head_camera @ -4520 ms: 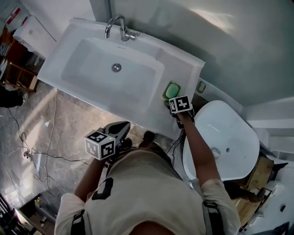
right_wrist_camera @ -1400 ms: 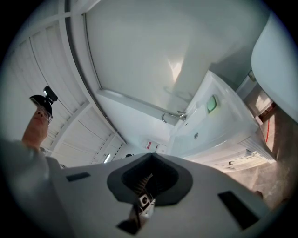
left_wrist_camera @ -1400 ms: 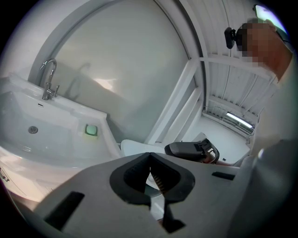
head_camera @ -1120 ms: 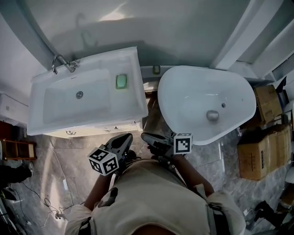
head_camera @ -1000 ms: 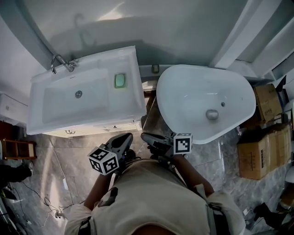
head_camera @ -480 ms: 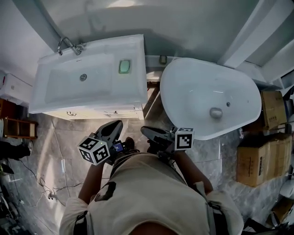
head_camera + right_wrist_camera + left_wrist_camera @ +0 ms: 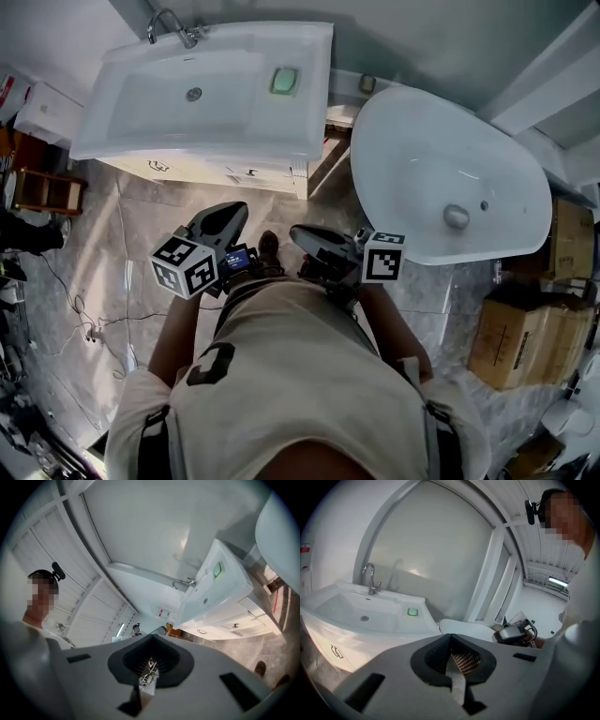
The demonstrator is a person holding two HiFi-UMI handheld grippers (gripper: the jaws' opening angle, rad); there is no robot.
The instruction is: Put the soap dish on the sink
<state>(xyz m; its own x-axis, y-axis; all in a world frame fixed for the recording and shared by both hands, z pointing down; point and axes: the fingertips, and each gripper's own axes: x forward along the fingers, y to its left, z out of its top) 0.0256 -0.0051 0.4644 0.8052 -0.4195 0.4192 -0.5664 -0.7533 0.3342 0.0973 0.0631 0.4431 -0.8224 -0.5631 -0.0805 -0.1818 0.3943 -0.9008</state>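
person (image 7: 291, 394): seen from above, light shirt, both forearms drawn in close to the waist.
left gripper (image 7: 223, 217): jaws pressed together with nothing between them (its own view shows the two pads meeting in one seam); it hangs over the floor, tips toward the sink.
right gripper (image 7: 309, 236): jaws closed as well and empty, just beside the left gripper and well apart from the sink.
floor (image 7: 122, 244): grey marbled tiles, with thin cables trailing at the left.
sink (image 7: 234, 141): white, on a white cabinet, beyond both grippers; the drain (image 7: 194, 94) sits mid-bowl and the tap (image 7: 173, 23) stands at the far left corner.
soap dish (image 7: 284, 80): green, lying flat on the sink's deck to the right of the bowl, near the far edge; neither gripper touches it.
tub (image 7: 422, 159): white and oval, just right of the sink.
boxes (image 7: 516, 337): brown cardboard, at the tub's right side.
wall (image 7: 431, 37): pale grey, behind the sink and tub.
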